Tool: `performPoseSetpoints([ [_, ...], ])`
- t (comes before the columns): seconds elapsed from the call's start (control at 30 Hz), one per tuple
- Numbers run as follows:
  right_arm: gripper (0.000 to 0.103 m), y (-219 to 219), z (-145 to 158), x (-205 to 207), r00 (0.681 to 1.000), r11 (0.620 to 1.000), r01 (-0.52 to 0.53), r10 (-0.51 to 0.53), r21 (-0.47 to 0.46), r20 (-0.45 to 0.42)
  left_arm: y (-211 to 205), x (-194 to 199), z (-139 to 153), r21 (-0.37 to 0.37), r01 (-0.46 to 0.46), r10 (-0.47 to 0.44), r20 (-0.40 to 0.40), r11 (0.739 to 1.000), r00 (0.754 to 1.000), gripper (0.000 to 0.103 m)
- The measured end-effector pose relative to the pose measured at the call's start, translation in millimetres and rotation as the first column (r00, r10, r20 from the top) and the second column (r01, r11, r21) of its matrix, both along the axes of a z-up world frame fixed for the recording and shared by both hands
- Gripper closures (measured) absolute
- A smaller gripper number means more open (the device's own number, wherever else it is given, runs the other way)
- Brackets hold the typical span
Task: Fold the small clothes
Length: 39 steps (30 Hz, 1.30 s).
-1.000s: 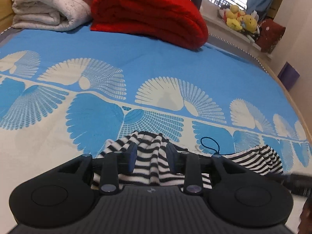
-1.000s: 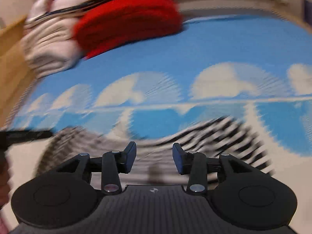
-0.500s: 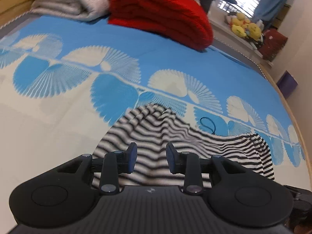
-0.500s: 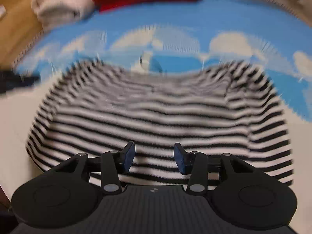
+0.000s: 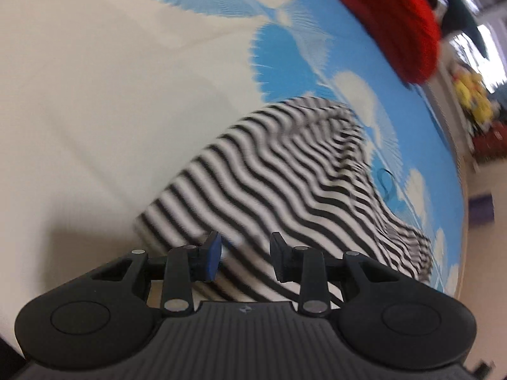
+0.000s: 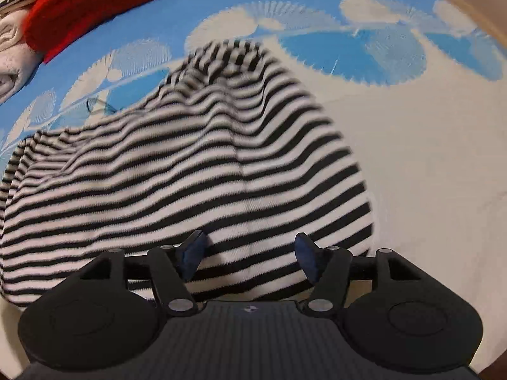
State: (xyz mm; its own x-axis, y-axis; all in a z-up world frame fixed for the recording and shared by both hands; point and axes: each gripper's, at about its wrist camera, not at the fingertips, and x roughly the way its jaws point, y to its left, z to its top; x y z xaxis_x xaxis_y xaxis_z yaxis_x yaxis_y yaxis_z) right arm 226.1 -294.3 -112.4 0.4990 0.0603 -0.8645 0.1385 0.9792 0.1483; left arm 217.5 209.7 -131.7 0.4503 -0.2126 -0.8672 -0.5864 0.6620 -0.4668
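Note:
A black-and-white striped garment [image 5: 285,171] [image 6: 190,171] lies rumpled but spread on the blue-and-white patterned bedsheet [image 5: 95,110] [image 6: 412,145]. My left gripper [image 5: 245,248] hovers over the garment's near left corner. Its jaws stand partly apart, and the cloth lies under the gap, not pinched. My right gripper [image 6: 250,243] hangs over the near hem towards the garment's right side. Its jaws are opening wide, and between them only the striped cloth below shows. Both views are motion-blurred.
A folded red blanket [image 5: 396,15] [image 6: 95,3] lies at the far end of the bed, with a cream blanket [image 6: 12,60] beside it. Yellow plush toys [image 5: 472,95] sit past the bed's edge. A thin dark loop [image 5: 385,180] lies on the sheet behind the garment.
The garment went from bunched up near the fingers to lying spread on the sheet. The left view rolled and closed in on the near corner. The right jaws widened over the hem.

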Motion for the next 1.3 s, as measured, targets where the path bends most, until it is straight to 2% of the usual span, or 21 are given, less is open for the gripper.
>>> performPoseSetpoints([
  [0.03, 0.042, 2, 8, -1, 1.000, 1.000, 0.002, -0.002, 0.014, 0.030, 4, -5, -3, -0.013, -0.036, 0.036, -0.019, 0.999, 0.999, 0.064],
  [0.1, 0.042, 6, 26, -4, 0.996, 0.999, -0.006, 0.001, 0.052, 0.088, 10, -16, -11, -0.047, -0.114, 0.111, -0.066, 0.992, 0.992, 0.048],
  [0.17, 0.042, 11, 40, -5, 0.992, 0.998, -0.021, 0.014, 0.055, 0.128, 13, -23, -17, -0.067, -0.157, 0.149, -0.111, 0.985, 0.983, 0.043],
  [0.27, 0.042, 16, 50, -3, 0.988, 0.999, -0.029, 0.025, 0.024, 0.155, 14, -26, -27, -0.084, -0.189, 0.176, -0.142, 0.978, 0.974, 0.043],
  [0.37, 0.042, 12, 55, -5, 0.987, 1.000, -0.007, 0.003, 0.024, 0.161, 18, -27, -33, -0.085, -0.240, 0.229, -0.121, 0.967, 0.966, 0.044],
  [0.53, 0.042, -7, 65, -3, 0.980, 0.997, 0.056, -0.065, 0.051, 0.188, 12, -25, -44, -0.064, -0.237, 0.230, -0.105, 0.969, 0.968, 0.046],
  [0.57, 0.042, -11, 67, -3, 0.977, 0.996, 0.070, -0.080, 0.056, 0.196, 7, -24, -42, -0.044, -0.228, 0.223, -0.095, 0.973, 0.970, 0.051],
  [0.6, 0.042, -15, 69, -3, 0.975, 0.995, 0.083, -0.094, 0.060, 0.202, 4, -24, -41, -0.035, -0.221, 0.218, -0.079, 0.975, 0.973, 0.069],
  [0.67, 0.042, -23, 71, -5, 0.970, 0.992, 0.109, -0.120, 0.064, 0.212, 1, -21, -40, -0.051, -0.230, 0.227, -0.060, 0.972, 0.972, 0.088],
  [0.7, 0.042, -27, 72, -6, 0.968, 0.991, 0.121, -0.132, 0.064, 0.214, 0, -21, -37, -0.041, -0.234, 0.231, -0.054, 0.971, 0.971, 0.092],
  [0.8, 0.042, -36, 72, -7, 0.962, 0.985, 0.156, -0.167, 0.070, 0.217, -3, -20, -23, -0.001, -0.230, 0.230, -0.011, 0.973, 0.973, 0.096],
  [0.93, 0.042, -43, 74, -8, 0.953, 0.979, 0.189, -0.202, 0.079, 0.227, -1, -36, 8, 0.058, -0.280, 0.277, 0.054, 0.958, 0.959, 0.096],
  [1.0, 0.042, -45, 76, -8, 0.948, 0.977, 0.199, -0.212, 0.078, 0.238, -8, -42, 25, 0.150, -0.286, 0.278, 0.073, 0.946, 0.958, 0.096],
  [1.1, 0.042, -50, 77, -9, 0.943, 0.976, 0.209, -0.219, 0.068, 0.250, -20, -48, 44, 0.320, -0.309, 0.291, 0.101, 0.896, 0.951, 0.096],
  [1.2, 0.042, -55, 77, -10, 0.939, 0.973, 0.223, -0.232, 0.065, 0.255, -38, -45, 62, 0.420, -0.271, 0.223, 0.160, 0.866, 0.962, 0.096],
  [1.3, 0.042, -61, 76, -12, 0.934, 0.971, 0.235, -0.241, 0.054, 0.263, -77, -41, 81, 0.468, -0.180, 0.054, 0.271, 0.865, 0.961, 0.096],
])
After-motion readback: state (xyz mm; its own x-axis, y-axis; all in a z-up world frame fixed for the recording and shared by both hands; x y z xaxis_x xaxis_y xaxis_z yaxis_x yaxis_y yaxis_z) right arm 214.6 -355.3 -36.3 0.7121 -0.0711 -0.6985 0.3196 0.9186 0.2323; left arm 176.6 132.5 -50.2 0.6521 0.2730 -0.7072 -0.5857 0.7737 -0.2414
